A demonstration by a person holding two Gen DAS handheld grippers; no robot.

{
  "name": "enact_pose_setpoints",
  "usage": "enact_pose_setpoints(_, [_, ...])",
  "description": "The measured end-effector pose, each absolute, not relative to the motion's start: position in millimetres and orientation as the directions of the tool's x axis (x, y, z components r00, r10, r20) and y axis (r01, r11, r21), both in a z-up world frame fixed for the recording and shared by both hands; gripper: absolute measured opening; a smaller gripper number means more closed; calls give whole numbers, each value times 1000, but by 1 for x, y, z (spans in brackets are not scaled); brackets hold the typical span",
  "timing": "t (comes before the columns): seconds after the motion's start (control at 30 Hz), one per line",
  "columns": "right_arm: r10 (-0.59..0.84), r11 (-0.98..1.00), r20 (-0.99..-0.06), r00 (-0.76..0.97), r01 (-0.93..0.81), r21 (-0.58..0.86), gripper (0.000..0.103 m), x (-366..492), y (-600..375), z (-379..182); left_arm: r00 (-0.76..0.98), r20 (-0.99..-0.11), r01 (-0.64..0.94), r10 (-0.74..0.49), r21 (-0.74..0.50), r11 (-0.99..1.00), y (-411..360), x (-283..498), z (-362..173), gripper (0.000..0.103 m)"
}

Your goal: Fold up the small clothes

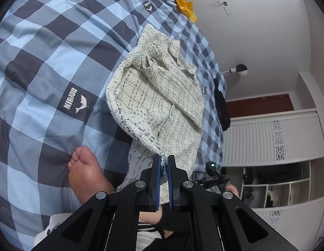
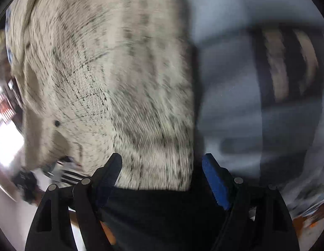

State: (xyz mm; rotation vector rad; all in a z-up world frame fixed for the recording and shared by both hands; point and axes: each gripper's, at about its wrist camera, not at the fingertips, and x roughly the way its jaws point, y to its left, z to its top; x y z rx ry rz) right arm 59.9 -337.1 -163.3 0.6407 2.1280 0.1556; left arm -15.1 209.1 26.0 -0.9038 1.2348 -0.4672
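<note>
A small cream garment with thin dark check lines hangs and drapes over the blue checked bed cover. My left gripper is shut on a corner of its fringed hem and holds it up. In the right wrist view the same garment fills the left and middle, blurred by motion. My right gripper is open, its jaws wide apart, with the cloth's lower edge lying between and just beyond them. The right gripper also shows in the left wrist view below the garment.
A bare foot rests on the bed left of the left gripper. A black cloth item lies at the bed's right edge. A yellow object lies at the far end. White cabinets stand at right.
</note>
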Motion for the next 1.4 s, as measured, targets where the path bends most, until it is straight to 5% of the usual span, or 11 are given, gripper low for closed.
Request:
enact_pose_setpoints(0.3, [328, 936, -642, -693, 144, 322, 76, 43, -280, -199, 284, -617, -150, -734, -785, 601, 205, -6, 21, 5])
enact_pose_setpoints(0.37, [341, 931, -679, -650, 131, 341, 44, 45, -274, -193, 286, -620, -142, -731, -782, 607, 204, -5, 24, 5])
enact_pose_setpoints(0.4, [359, 922, -707, -610, 112, 371, 13, 47, -271, -184, 289, -620, -136, -730, -781, 609, 204, -5, 25, 5])
enact_pose_setpoints(0.43, [364, 918, -722, -588, 96, 385, 9, 48, -268, -178, 292, -620, -132, -728, -780, 612, 203, -4, 27, 5])
enact_pose_setpoints(0.67, [580, 812, -774, -254, 107, 573, 6, 38, -265, -93, 331, -609, -140, -721, -788, 600, 210, -7, 32, 5])
enact_pose_setpoints(0.8, [746, 660, -666, 11, 129, 740, 6, 27, -272, -33, 391, -418, -70, -820, -902, 427, 213, -16, 41, 5])
enact_pose_setpoints(0.97, [803, 477, -488, 342, 121, 870, 5, -5, -318, 17, 448, -294, -27, -844, -948, 316, 217, -23, 58, 5])
enact_pose_setpoints(1.2, [841, 249, -222, 494, 11, 969, 3, -37, -320, 40, 483, -139, 112, -864, -969, 218, 217, -40, 94, 0])
enact_pose_setpoints(1.4, [822, 385, -392, 413, 104, 917, 3, -16, -294, 17, 530, -421, 58, -736, -848, 527, 219, -48, 115, 0])
